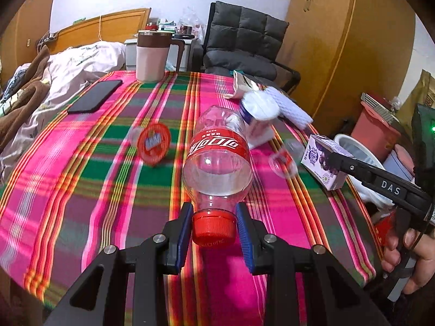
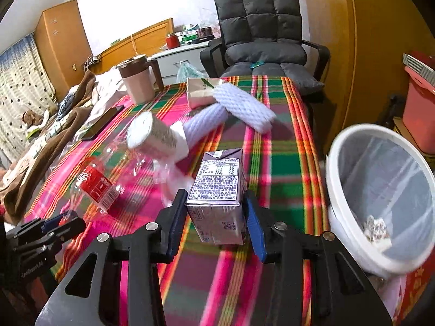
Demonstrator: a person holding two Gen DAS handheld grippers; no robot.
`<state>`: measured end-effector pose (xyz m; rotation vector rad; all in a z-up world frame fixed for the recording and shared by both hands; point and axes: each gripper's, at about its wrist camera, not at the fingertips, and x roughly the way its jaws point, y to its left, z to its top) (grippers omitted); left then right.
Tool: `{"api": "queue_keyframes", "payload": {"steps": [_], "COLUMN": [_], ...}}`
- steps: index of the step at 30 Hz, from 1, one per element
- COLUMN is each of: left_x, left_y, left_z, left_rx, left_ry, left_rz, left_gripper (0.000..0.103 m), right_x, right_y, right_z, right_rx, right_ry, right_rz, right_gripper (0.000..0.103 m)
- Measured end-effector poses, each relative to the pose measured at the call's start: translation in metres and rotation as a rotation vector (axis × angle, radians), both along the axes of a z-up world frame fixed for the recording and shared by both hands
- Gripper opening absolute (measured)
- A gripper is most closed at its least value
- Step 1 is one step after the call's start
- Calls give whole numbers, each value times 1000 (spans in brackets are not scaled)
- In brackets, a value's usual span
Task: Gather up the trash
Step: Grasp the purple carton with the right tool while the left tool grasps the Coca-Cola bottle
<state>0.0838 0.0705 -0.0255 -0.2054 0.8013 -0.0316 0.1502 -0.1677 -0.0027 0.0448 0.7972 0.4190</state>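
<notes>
Bright plaid cloth in pink, green and yellow covers the surface [image 1: 114, 168], which stands in a bedroom between a rumpled bed [image 1: 68, 62] and a grey padded chair [image 2: 261, 35].

Left tongs [image 1: 214, 226] pinch the red cap of a clear plastic bottle [image 1: 217, 157] with a red label; the blue pads sit on either side of the cap, and the bottle points away from the camera over the cloth. In the right wrist view the same bottle [image 2: 95, 187] lies low at the left.

Right tongs [image 2: 217, 217] grip a small purple drink carton [image 2: 217, 190] by its sides, its printed panel facing the camera. The carton is held above the cloth near the surface's right edge. Just past that edge is a white bin [image 2: 380, 190] lined with a clear bag, with a bit of crumpled wrapper in the bottom. The person's hand [image 1: 410, 258] shows on the handle of the right tongs in the left wrist view.

Other litter is on the cloth: a red round lid [image 1: 153, 142], a tipped paper cup [image 2: 152, 135], white foam netting sleeves [image 2: 244, 103] and a crumpled paper bag [image 2: 201, 89]. A pink jug [image 1: 152, 57] with a brown lid and a dark phone [image 1: 95, 96] sit towards the far left.
</notes>
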Motion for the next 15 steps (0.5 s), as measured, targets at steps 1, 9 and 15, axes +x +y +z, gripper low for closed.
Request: {"api": "queue_keyframes", "payload": {"steps": [1, 9, 15], "left_x": [-4, -32, -16], "left_y": [-1, -10, -18], "left_z": [0, 7, 19], "left_rx": [1, 13, 56], "left_ry": [3, -15, -29], "left_rz": [-2, -32, -48], "left_gripper": [33, 61, 68], "right_x": [-2, -22, -22], "right_y": [0, -9, -13], "right_z": [0, -4, -7], "right_rx": [0, -12, 0], "right_ry": [1, 19, 27], "right_rz": [0, 1, -11], "right_gripper": [44, 44, 44]}}
